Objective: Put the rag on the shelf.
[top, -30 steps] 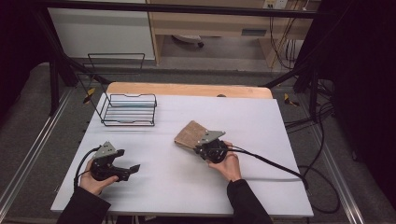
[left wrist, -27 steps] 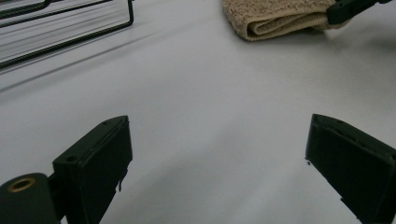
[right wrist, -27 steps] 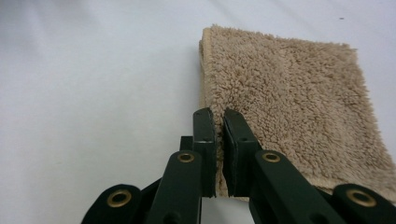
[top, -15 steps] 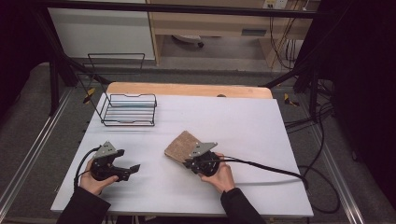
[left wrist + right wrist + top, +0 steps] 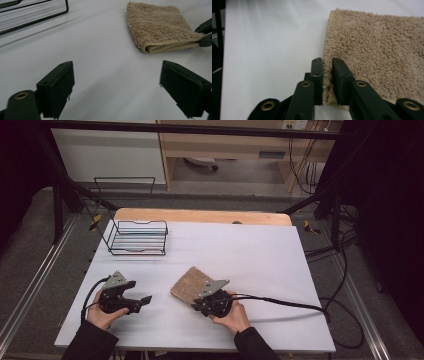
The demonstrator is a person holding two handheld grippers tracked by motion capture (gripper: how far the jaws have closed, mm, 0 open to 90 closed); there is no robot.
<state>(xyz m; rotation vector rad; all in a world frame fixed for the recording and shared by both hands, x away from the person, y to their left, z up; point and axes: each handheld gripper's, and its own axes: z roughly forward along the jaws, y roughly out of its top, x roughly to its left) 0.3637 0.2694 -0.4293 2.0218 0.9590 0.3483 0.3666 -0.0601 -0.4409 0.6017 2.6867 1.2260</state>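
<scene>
Right hand-held gripper (image 5: 327,82): my jaws, just easing apart, pinched the towel (image 5: 374,57) corner
Left hand-held gripper (image 5: 120,85): gaped wide, near the towel, empty

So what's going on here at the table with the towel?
A person is working a folded tan towel on the white table with a handheld gripper in each hand. The right gripper has a corner of the towel between its jaws, which have just been opening slightly; the fabric is pinched in the narrow gap. The left gripper sits apart with its jaws wide and nothing between them, pointing toward the towel. A black wire basket stands at the far left of the table.
</scene>
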